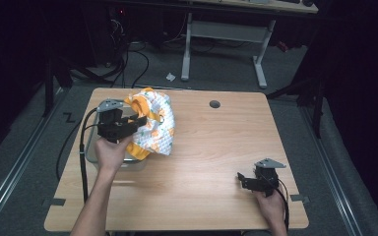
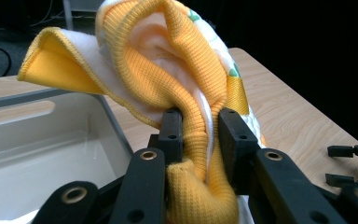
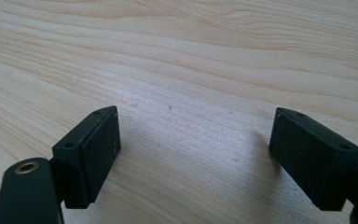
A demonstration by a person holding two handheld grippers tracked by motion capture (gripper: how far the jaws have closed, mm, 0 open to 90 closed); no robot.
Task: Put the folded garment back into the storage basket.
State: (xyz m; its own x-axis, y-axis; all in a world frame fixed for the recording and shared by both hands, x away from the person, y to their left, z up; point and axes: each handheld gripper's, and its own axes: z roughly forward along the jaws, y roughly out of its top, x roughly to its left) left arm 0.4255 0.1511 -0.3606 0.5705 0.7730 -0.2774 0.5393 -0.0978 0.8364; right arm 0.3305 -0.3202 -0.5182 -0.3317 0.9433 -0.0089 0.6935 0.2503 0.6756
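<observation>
Ribbed orange knit cloth [image 2: 186, 88] pinched by left gripper [image 2: 200, 135] fingers; right gripper [image 3: 196, 154] fingers spread

Dim room, grey floor [image 1: 24, 128], white-legged desk [image 1: 226, 34] behind.

High view: wooden table [image 1: 202, 162] evenly lit from overhead, surrounding room nearly black; picture soft, low detail; short soft shadows under both hands; left gripper view sharp on the orange ribbed cloth [image 2: 186, 93], background dark; right gripper view bright, wood grain crisp, faint shadows beside the pads [image 3: 95, 154].
</observation>
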